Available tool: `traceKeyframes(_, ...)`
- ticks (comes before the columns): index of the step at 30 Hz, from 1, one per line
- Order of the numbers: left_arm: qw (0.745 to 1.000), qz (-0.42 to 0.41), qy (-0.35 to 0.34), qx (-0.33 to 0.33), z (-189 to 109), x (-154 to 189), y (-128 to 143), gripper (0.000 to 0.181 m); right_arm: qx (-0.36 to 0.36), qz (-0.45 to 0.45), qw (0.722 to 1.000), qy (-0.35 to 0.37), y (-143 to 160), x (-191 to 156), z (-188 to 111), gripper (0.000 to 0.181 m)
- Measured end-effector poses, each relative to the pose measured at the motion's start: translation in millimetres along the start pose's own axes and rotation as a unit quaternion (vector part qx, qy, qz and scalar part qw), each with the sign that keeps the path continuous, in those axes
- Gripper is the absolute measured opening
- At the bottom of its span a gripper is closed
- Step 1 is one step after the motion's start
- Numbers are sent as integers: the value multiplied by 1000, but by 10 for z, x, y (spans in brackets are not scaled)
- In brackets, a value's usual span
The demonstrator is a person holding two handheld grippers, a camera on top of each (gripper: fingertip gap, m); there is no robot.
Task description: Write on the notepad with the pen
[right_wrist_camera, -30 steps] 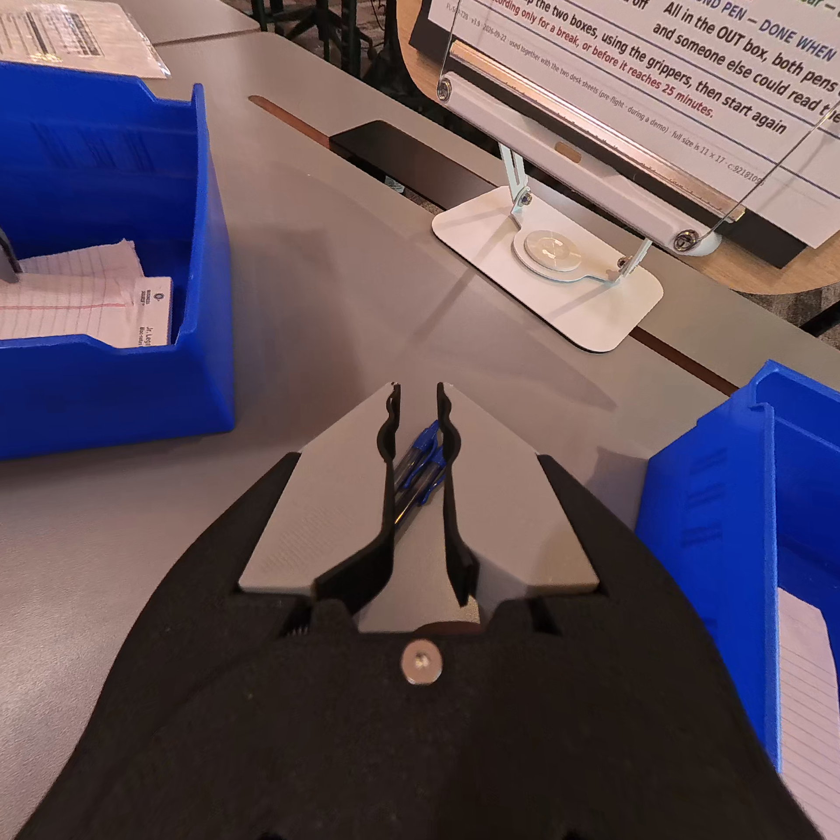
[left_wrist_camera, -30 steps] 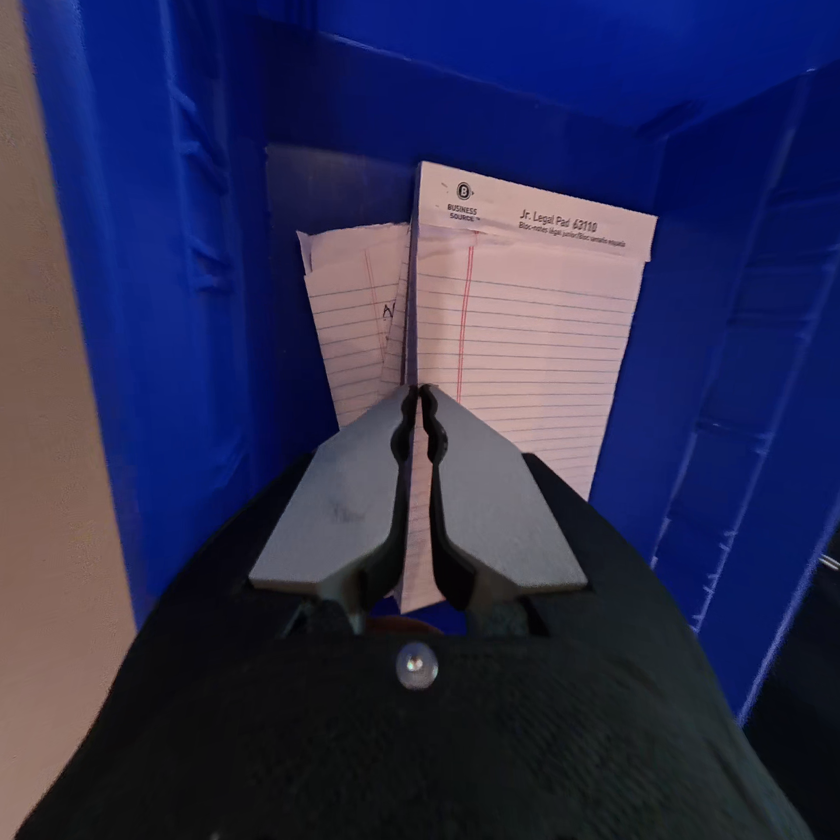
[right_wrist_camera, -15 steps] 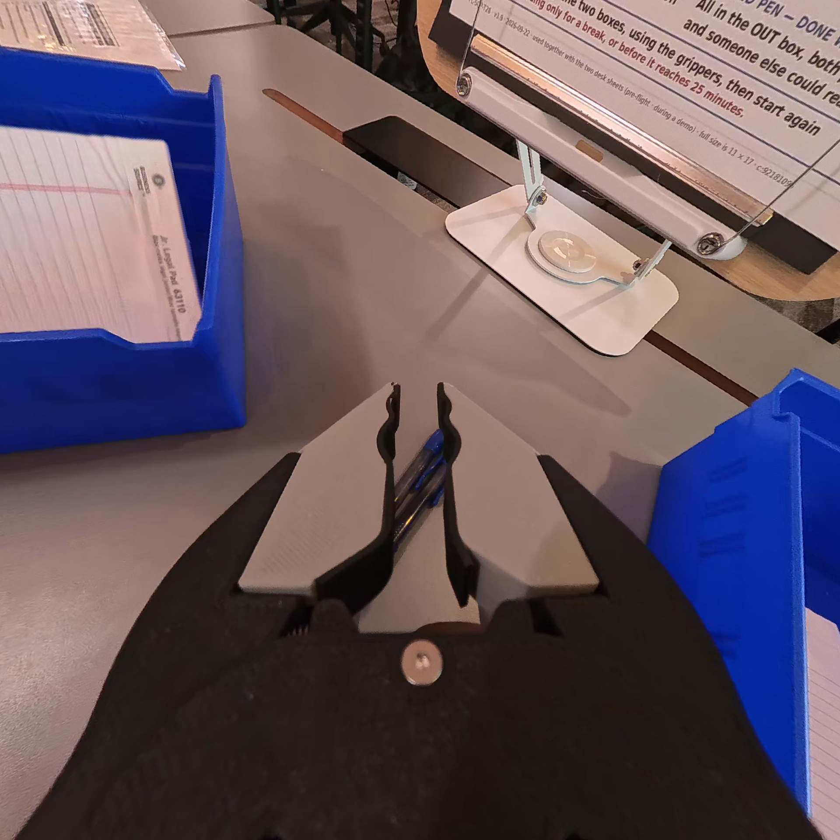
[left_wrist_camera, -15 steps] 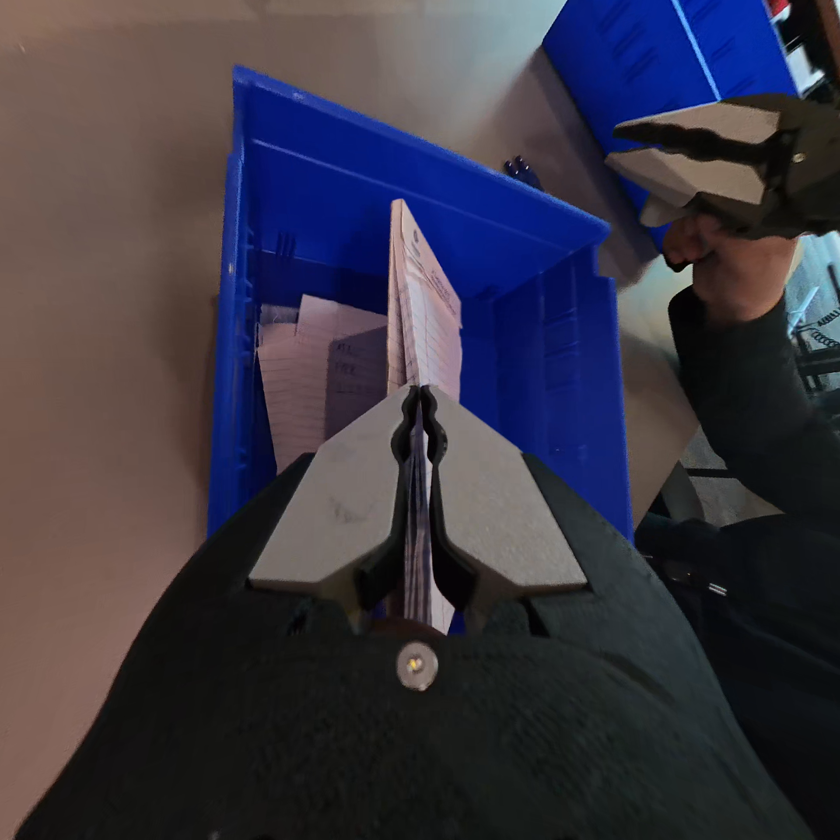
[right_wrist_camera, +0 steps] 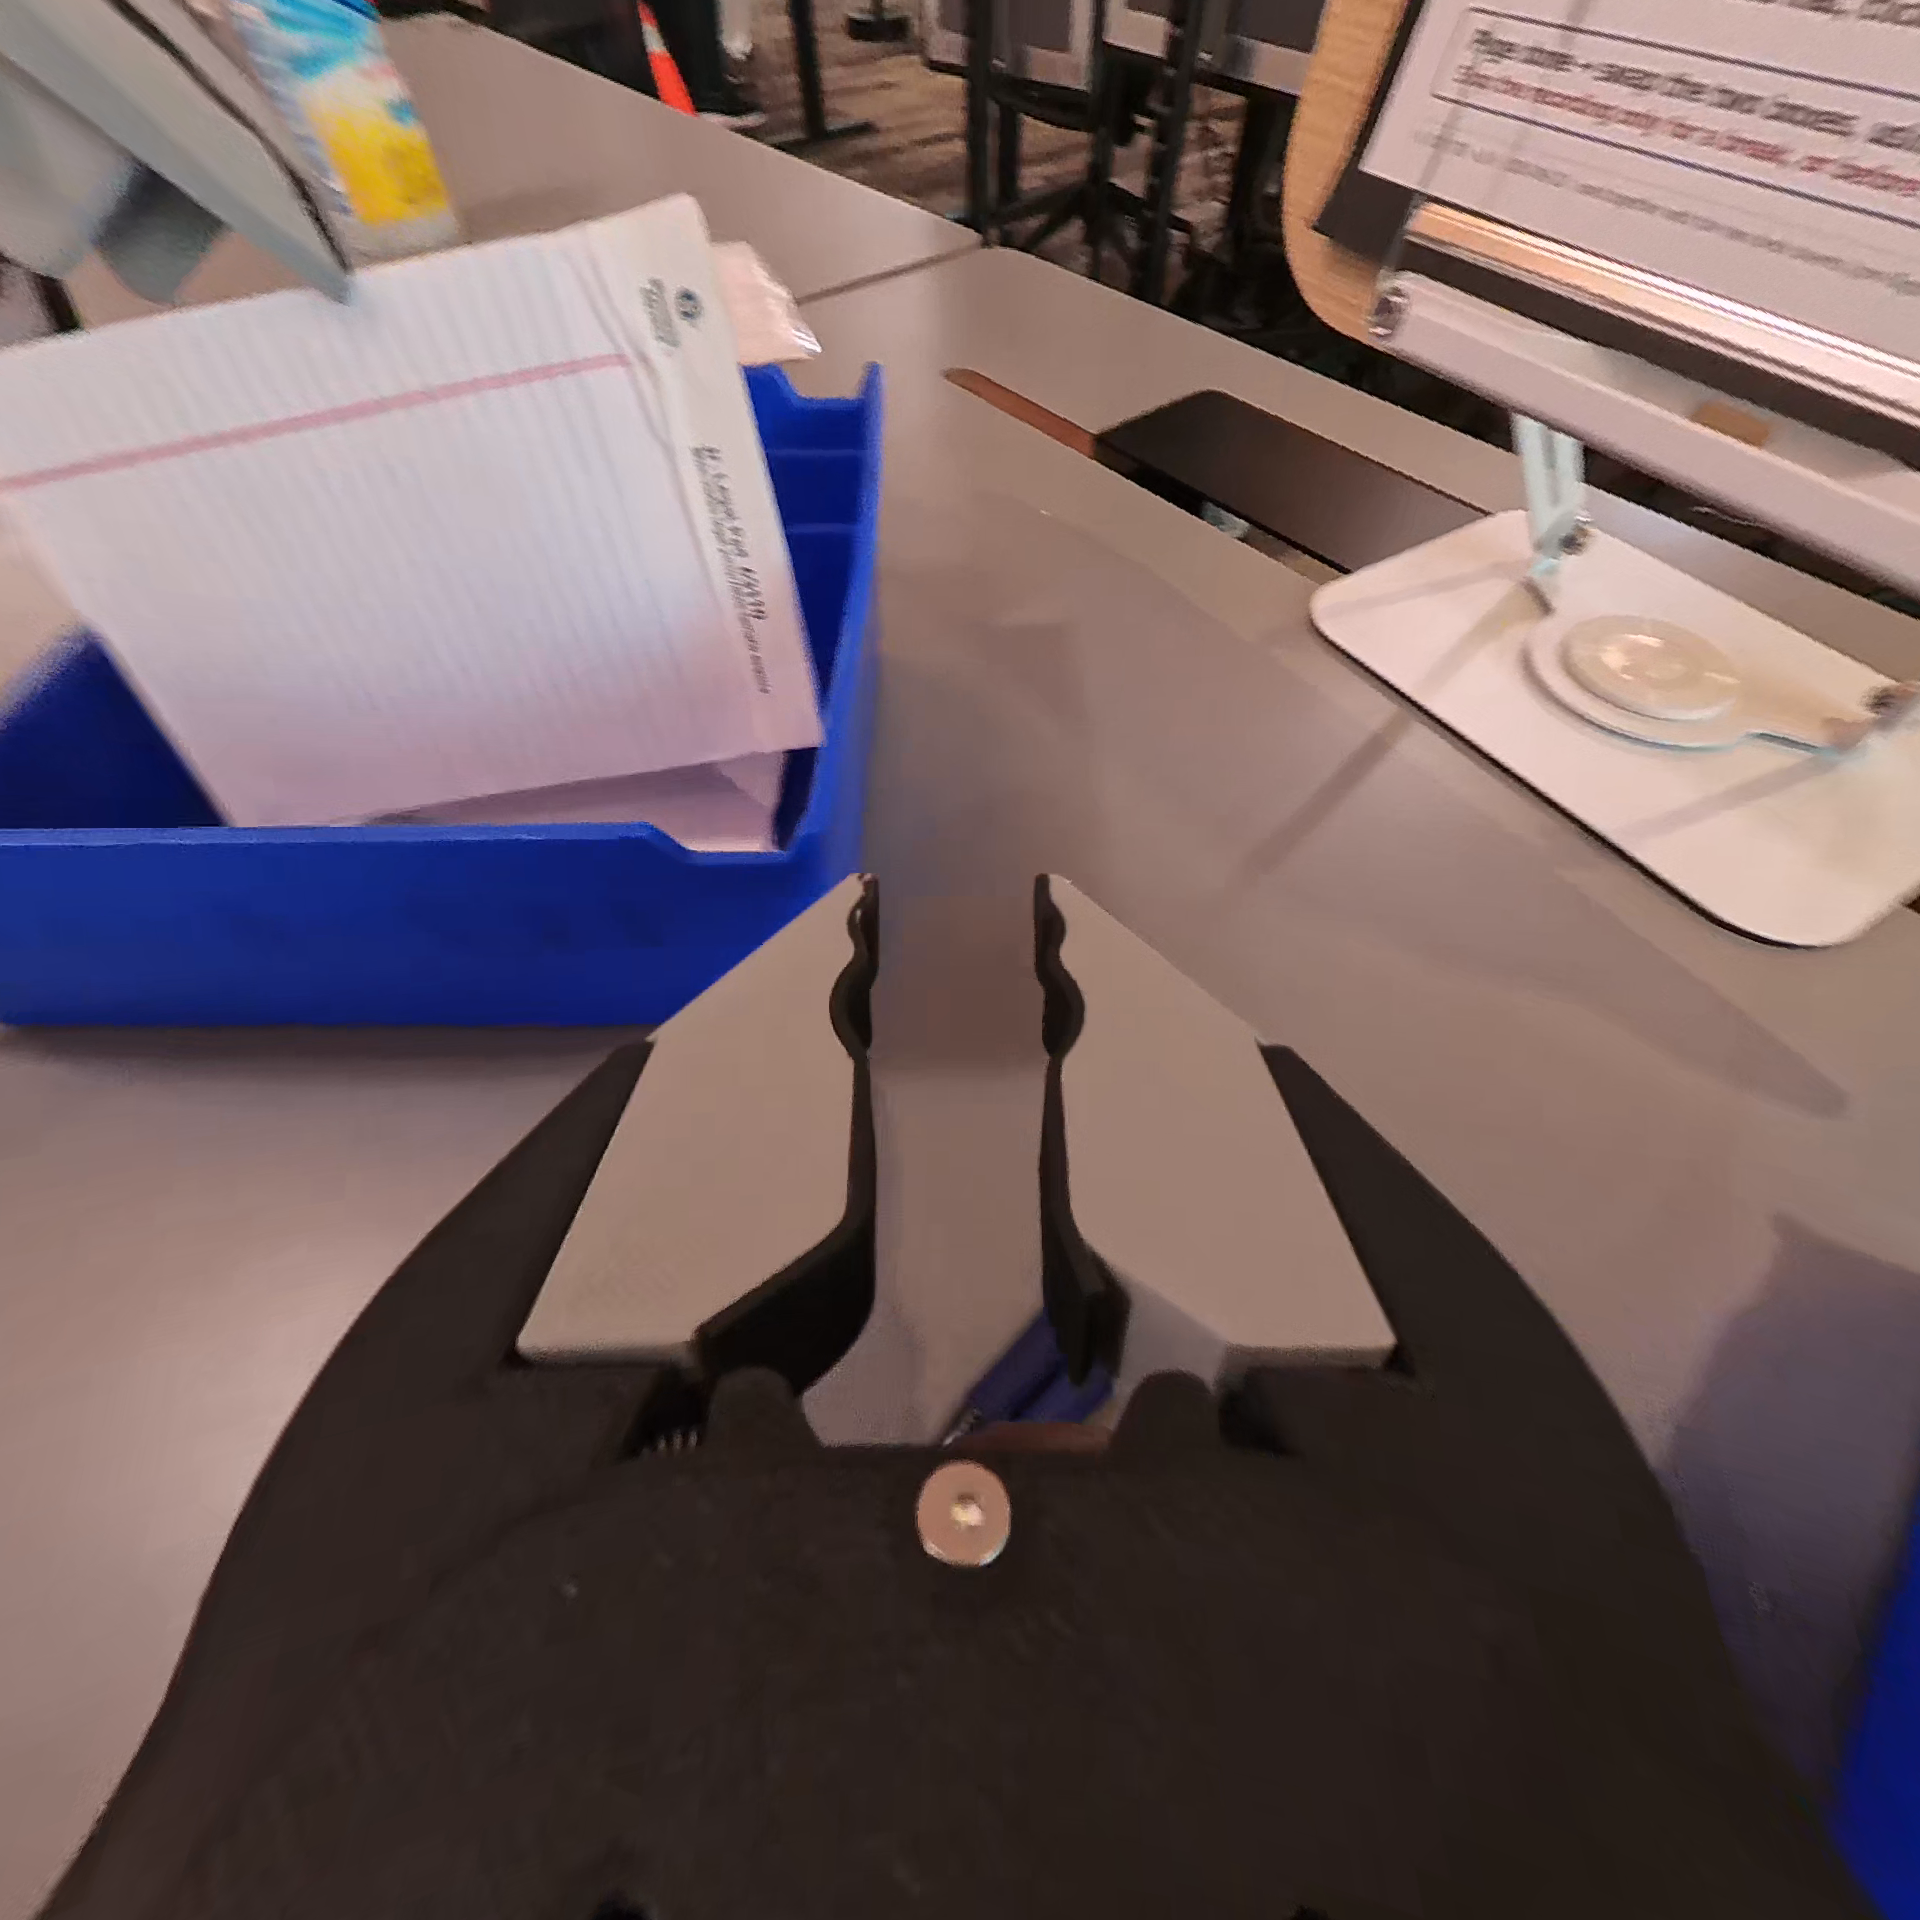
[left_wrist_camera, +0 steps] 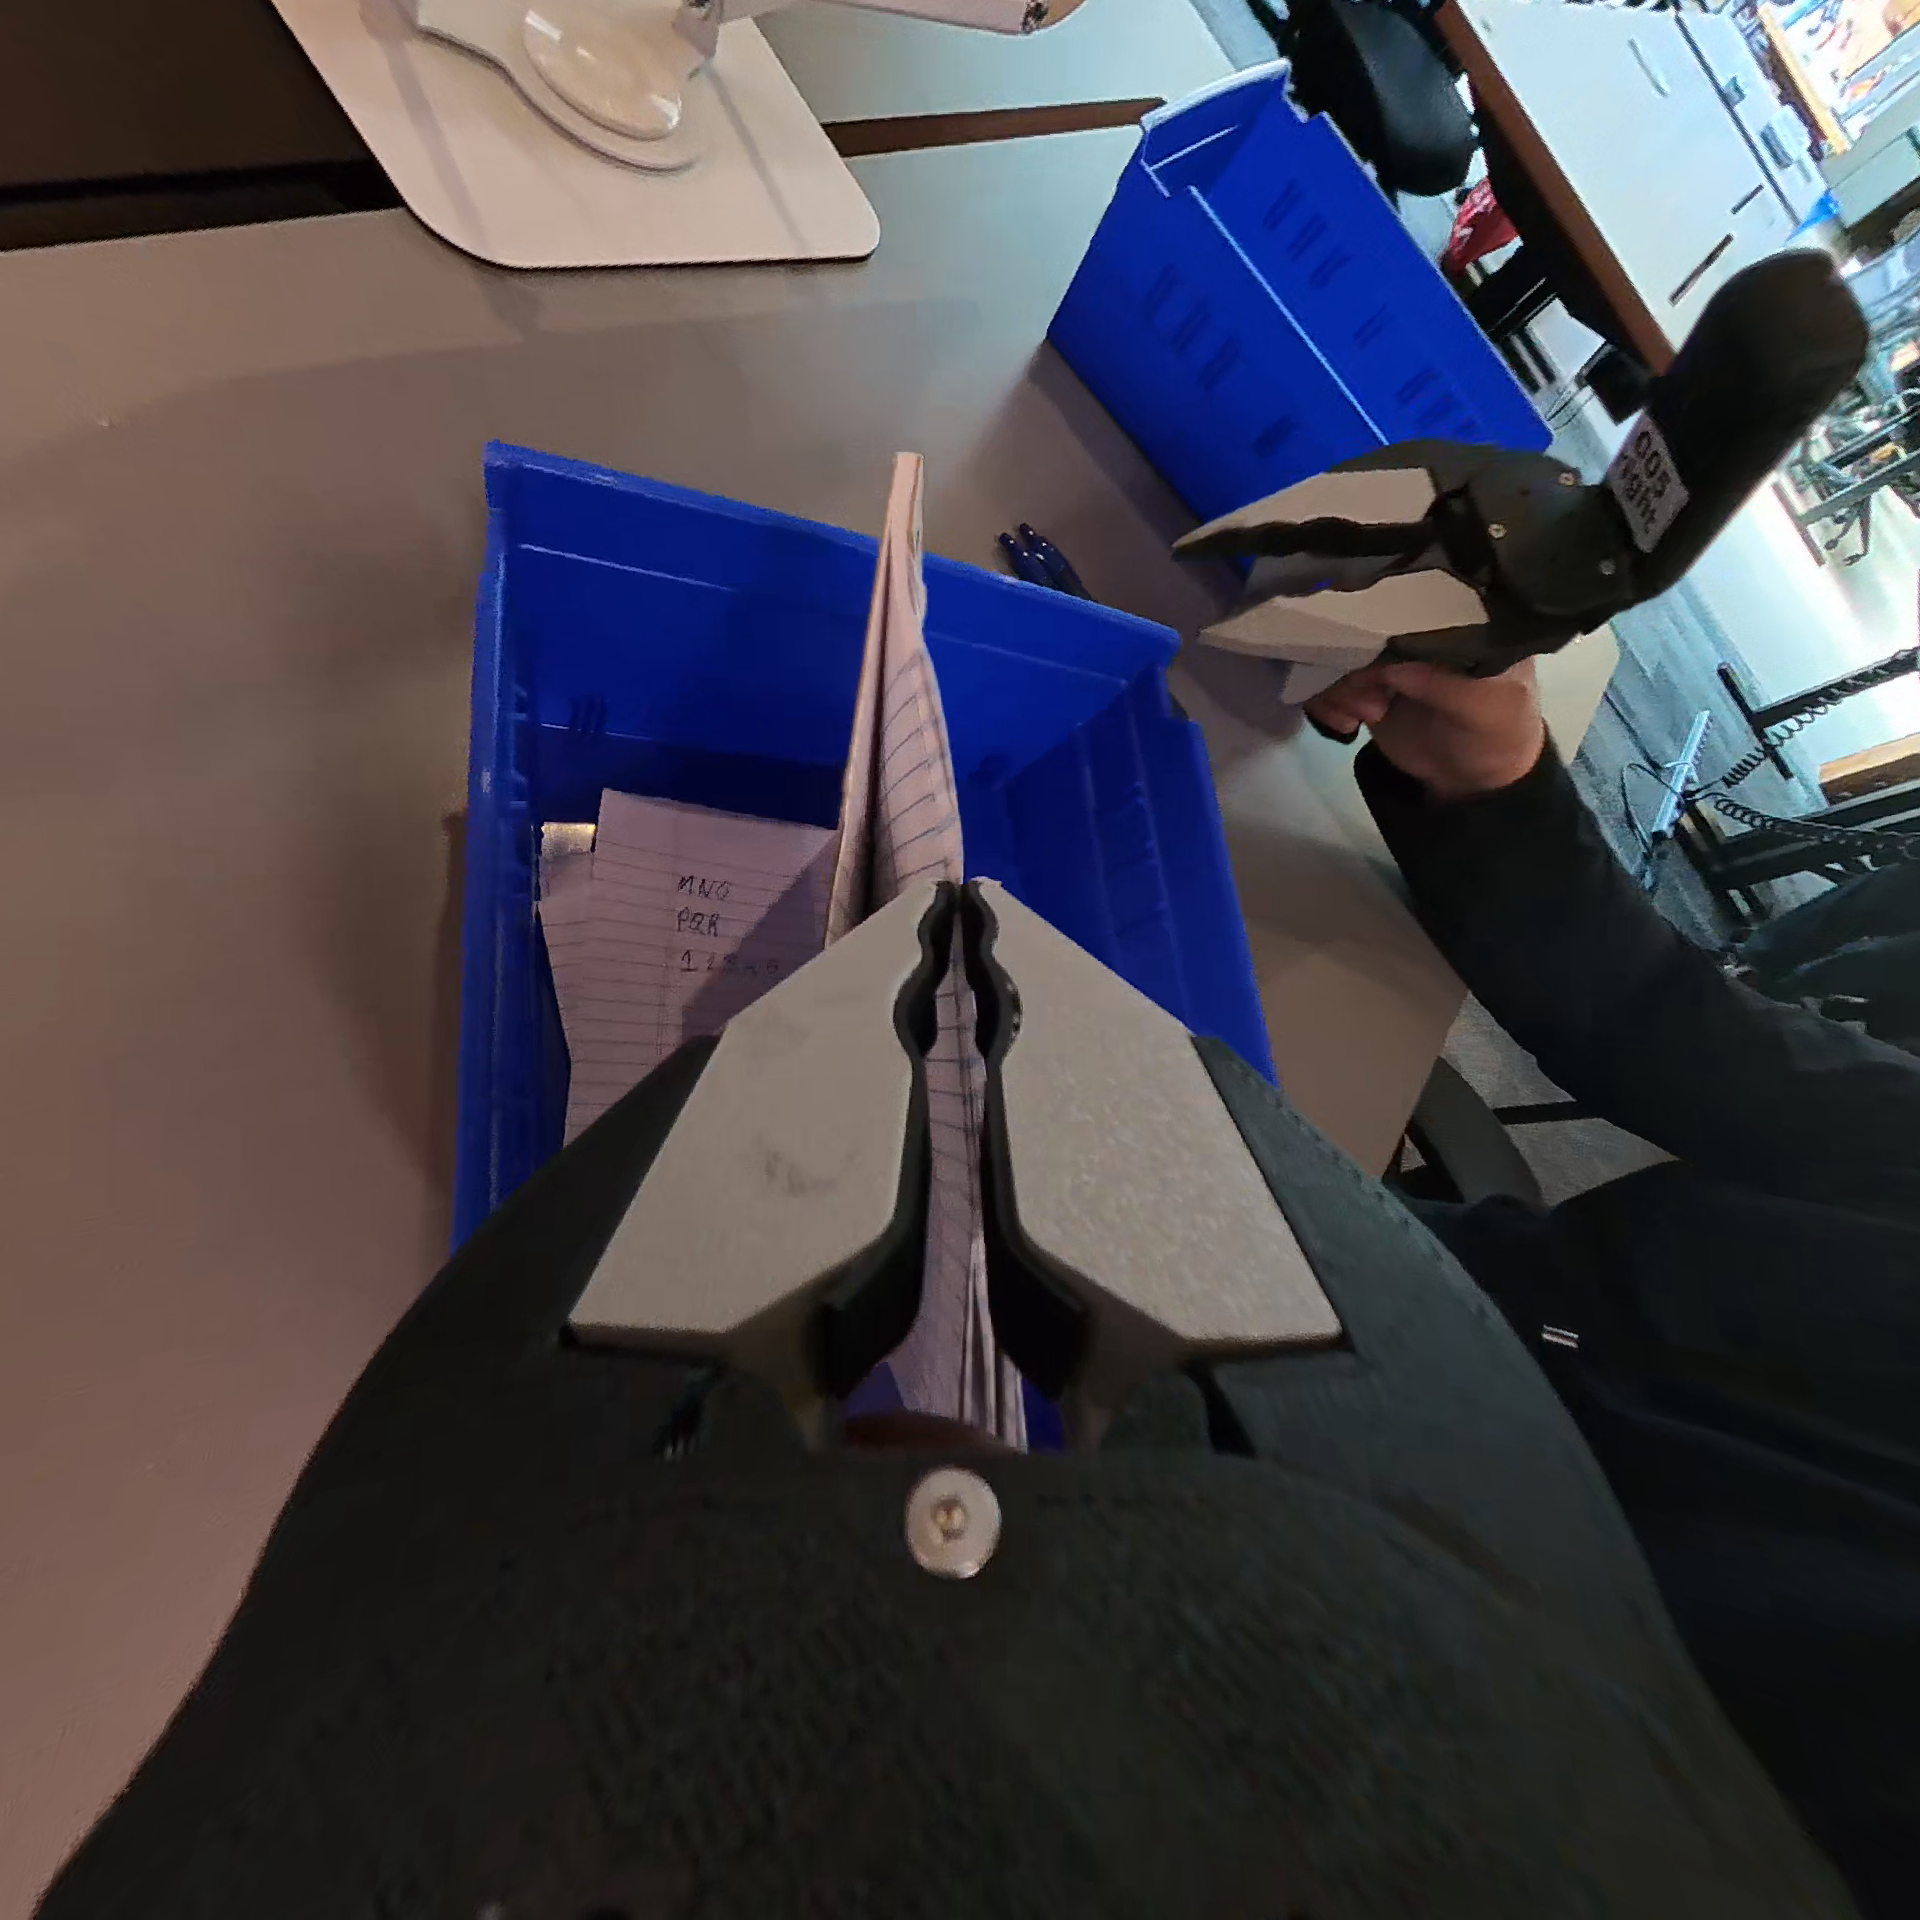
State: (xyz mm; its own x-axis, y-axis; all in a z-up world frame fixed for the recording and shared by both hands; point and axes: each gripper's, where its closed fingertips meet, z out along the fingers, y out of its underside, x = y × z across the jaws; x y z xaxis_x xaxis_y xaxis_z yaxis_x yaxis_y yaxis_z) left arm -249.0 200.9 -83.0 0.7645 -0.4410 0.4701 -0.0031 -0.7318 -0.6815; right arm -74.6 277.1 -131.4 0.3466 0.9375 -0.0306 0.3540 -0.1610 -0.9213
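Left wrist view: left gripper (left_wrist_camera: 958, 904) clenched on notepad (left_wrist_camera: 902, 748), edge-on, lifted partly above the blue bin (left_wrist_camera: 727, 613) w/ loose sheets (left_wrist_camera: 665, 935) underneath. Right gripper (right_wrist_camera: 951, 904) spread apart, empty; pens (left_wrist_camera: 1034, 556) on table (left_wrist_camera: 260, 623) just past bin. Judgement: clear the bin wall before swinging out, lay pad flat on bare table, keep pinch firm so pages don't fan.

Even indoor lighting, wide-angle distortion at edges.
Motion blur smears the notepad (right_wrist_camera: 416, 540) in the right wrist view; soft shadows cross the grey table (right_wrist_camera: 1195, 831).
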Motion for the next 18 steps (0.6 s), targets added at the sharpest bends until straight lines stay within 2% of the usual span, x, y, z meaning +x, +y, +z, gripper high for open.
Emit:
traceKeyframes(6, 999, 35, -1, -2, -84, 173, -91, 0, 34, 35, 994, -99, -99, -300, 0, 36)
traceKeyframes(18, 994, 112, 12, -17, -150, 711, -230, 0, 111, 35, 979, -170, -365, -583, -147, 42)
